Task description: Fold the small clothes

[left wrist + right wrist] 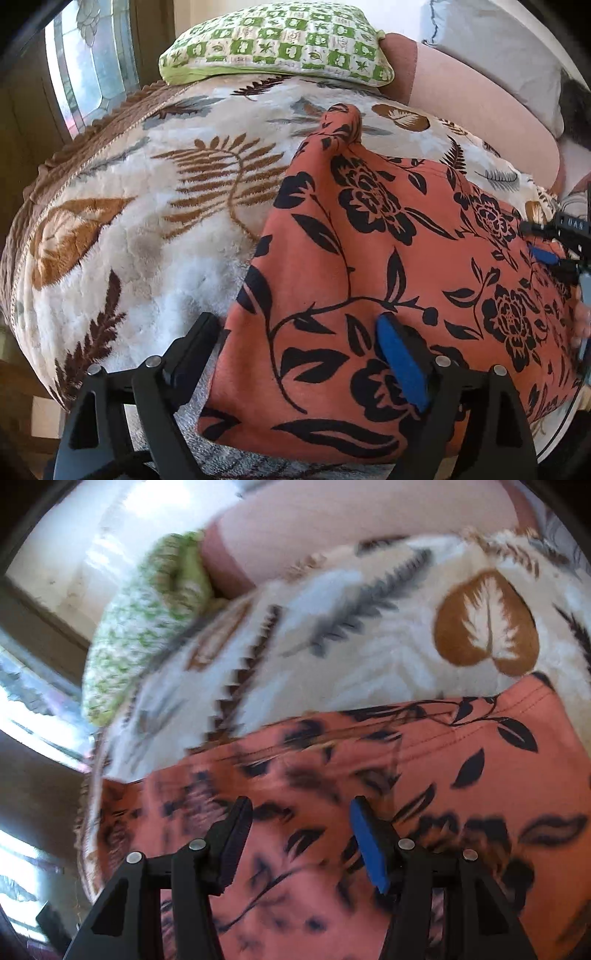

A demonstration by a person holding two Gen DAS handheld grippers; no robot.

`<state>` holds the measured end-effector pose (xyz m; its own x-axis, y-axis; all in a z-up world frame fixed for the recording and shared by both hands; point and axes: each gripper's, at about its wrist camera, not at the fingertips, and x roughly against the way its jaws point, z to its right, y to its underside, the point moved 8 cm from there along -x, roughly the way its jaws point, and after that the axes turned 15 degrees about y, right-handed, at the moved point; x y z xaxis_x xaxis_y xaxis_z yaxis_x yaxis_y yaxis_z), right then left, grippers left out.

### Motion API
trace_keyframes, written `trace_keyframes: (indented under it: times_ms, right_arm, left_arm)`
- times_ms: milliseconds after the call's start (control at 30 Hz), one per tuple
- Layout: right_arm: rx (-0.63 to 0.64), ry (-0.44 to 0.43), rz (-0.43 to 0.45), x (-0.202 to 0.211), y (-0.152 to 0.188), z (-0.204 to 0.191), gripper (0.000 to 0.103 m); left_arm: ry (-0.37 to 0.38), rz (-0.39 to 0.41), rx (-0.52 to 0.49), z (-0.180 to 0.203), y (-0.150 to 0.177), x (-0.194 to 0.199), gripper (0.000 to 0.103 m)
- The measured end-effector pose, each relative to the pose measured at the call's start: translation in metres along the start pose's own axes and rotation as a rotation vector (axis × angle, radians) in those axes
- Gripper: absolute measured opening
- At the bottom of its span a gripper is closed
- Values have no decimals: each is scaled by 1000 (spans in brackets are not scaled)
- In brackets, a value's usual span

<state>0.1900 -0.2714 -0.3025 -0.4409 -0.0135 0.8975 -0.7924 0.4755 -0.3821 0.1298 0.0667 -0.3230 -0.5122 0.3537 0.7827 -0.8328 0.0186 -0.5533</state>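
Note:
An orange garment with black flowers (376,280) lies flat on a leaf-print blanket (155,236), one narrow end bunched up at the far side. My left gripper (295,350) is open, straddling the garment's near left edge: the left finger is over the blanket, the blue-padded right finger over the cloth. My right gripper (301,830) is open above the same garment (424,775), holding nothing; it also shows at the right edge of the left wrist view (554,240). The right wrist view is motion-blurred.
A green-and-white checked pillow (277,44) lies at the far end of the bed, with a pink bolster (480,99) beside it. A window (88,62) is at the far left. The blanket's edge drops off to the left.

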Motion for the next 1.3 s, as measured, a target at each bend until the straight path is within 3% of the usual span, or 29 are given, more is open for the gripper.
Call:
trace_keyframes:
  times_ms: [67, 167, 267, 500, 633, 733, 1033, 1300]
  right_arm:
    - [-19, -29, 29, 1, -9, 9, 57]
    - [-80, 89, 85, 11, -18, 44, 57]
    - [-101, 86, 85, 27, -9, 61, 58]
    - [75, 26, 178, 87, 48, 39, 59]
    - [155, -3, 132, 89, 92, 28, 59]
    - [172, 30, 92, 78, 114, 40, 59]
    - [69, 29, 127, 105, 114, 83, 59]
    - [101, 92, 131, 101, 120, 81, 59]
  left_arm:
    - [-7, 3, -7, 1, 0, 0, 89]
    - [-15, 8, -15, 1, 0, -1, 90]
    - [-44, 15, -42, 4, 0, 2, 90]
    - [-91, 18, -79, 7, 0, 10, 89]
    - [-131, 51, -104, 9, 0, 24, 89]
    - [-151, 73, -129, 11, -2, 35, 89]
    - [-169, 211, -184, 21, -26, 87, 89]
    - [-160, 280, -194, 28, -37, 121, 89]
